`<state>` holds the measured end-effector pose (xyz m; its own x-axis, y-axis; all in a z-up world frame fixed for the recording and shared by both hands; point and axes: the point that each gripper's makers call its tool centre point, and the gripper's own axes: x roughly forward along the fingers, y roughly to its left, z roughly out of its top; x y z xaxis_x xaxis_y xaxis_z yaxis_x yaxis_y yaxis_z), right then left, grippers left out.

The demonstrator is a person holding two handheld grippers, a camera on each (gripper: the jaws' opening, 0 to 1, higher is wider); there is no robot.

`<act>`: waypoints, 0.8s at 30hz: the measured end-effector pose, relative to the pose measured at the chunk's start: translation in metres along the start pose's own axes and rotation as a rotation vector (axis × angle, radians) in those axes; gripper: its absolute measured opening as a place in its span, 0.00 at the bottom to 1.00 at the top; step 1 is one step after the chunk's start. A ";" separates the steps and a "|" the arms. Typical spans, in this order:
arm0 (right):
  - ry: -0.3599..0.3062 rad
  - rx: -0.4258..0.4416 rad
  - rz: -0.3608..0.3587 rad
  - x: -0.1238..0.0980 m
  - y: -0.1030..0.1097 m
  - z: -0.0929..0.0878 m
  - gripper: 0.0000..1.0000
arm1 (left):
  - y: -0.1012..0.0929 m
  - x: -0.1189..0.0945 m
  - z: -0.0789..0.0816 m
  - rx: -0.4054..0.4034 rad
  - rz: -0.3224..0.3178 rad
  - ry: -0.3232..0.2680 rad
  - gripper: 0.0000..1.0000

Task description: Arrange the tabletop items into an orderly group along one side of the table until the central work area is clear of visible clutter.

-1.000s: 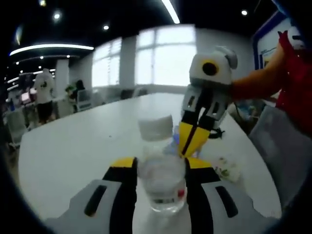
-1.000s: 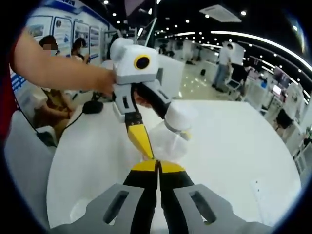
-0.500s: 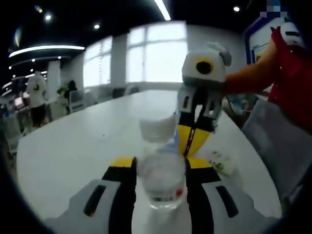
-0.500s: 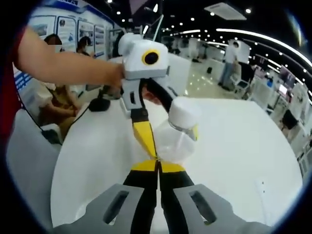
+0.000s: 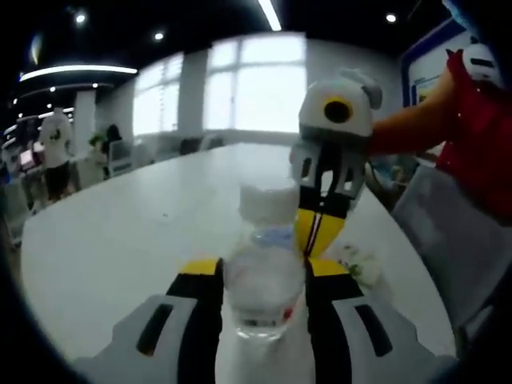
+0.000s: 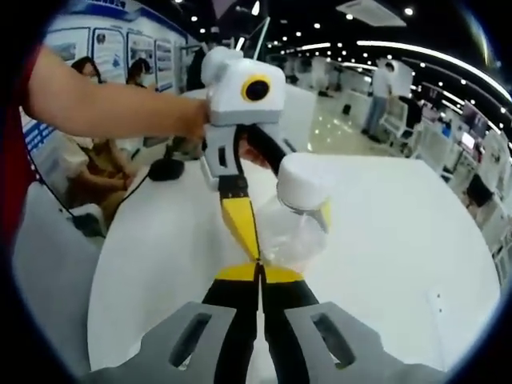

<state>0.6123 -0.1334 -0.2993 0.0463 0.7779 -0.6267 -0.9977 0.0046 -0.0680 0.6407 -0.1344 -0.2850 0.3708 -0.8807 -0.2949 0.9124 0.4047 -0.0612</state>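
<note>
A clear plastic bottle (image 5: 262, 286) with a white cap (image 5: 268, 200) is held between the black, yellow-tipped jaws of my left gripper (image 5: 264, 268), which is shut on its body. In the right gripper view the same bottle (image 6: 286, 232) leans to the right, cap (image 6: 301, 180) up, in the left gripper (image 6: 282, 234), above the white table (image 6: 400, 232). My right gripper (image 6: 260, 274) is shut, its jaws pressed together with nothing visible between them. Their tips are right beside the bottle's base. In the left gripper view the right gripper (image 5: 314, 234) comes in just right of the bottle.
A small printed packet (image 5: 358, 268) lies on the table at the right. A black object with a cable (image 6: 166, 169) sits near the far table edge. A person's bare arm (image 6: 104, 112) holds the left gripper. Seated people and a grey chair (image 6: 40, 264) are beside the table.
The left gripper with the bottle has shifted a little to the right in the right gripper view, still gripping it. The right gripper stays shut beside the bottle.
</note>
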 end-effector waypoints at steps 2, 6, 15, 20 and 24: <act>0.005 0.001 0.000 -0.002 0.001 -0.001 0.03 | 0.000 0.000 -0.001 -0.001 0.002 0.007 0.37; -0.046 0.024 -0.002 -0.016 0.001 0.009 0.14 | 0.000 -0.002 -0.003 -0.006 0.009 0.011 0.38; -0.176 0.016 -0.090 -0.028 -0.020 0.044 0.36 | -0.001 0.001 -0.008 -0.030 0.023 0.023 0.47; -0.178 0.003 -0.081 -0.015 -0.023 0.050 0.32 | -0.003 0.004 -0.015 -0.030 0.019 0.050 0.49; -0.186 0.009 -0.076 -0.011 -0.024 0.053 0.31 | -0.004 0.006 -0.019 -0.027 0.019 0.063 0.48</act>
<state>0.6335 -0.1085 -0.2497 0.1124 0.8777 -0.4659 -0.9921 0.0729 -0.1019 0.6359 -0.1362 -0.3049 0.3752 -0.8559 -0.3560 0.9002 0.4280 -0.0802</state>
